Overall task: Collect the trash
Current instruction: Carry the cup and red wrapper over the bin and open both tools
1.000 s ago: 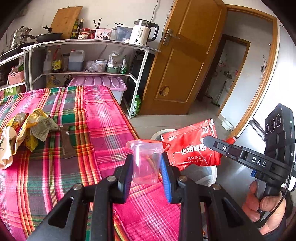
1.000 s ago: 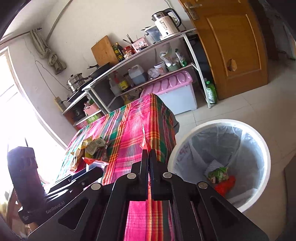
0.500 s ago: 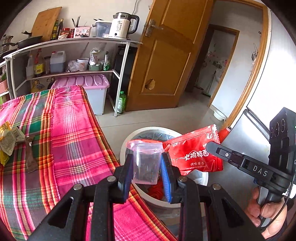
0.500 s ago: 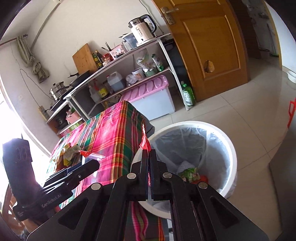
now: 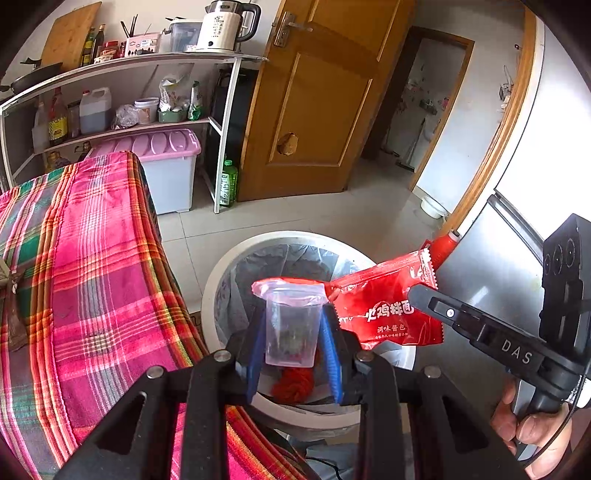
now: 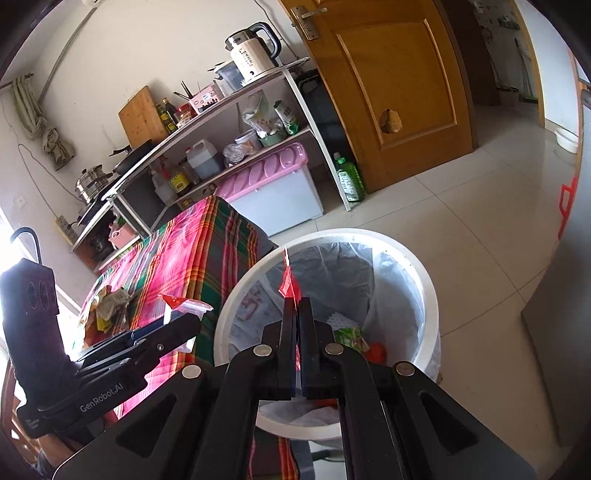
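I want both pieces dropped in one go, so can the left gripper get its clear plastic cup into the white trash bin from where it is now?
Probably yes. The left gripper holds the clear plastic cup over the open white trash bin, with nothing between them. The red packet hangs alongside, not beneath.

- two grippers: left gripper (image 5: 293, 341), right gripper (image 6: 298, 325)
- one clear plastic cup (image 5: 291, 328)
- one red sauce packet (image 5: 388, 314)
- one white bin (image 5: 221, 266), floor at 12 o'clock
- one kettle (image 5: 225, 24)
- one pink-lidded box (image 5: 166, 162)
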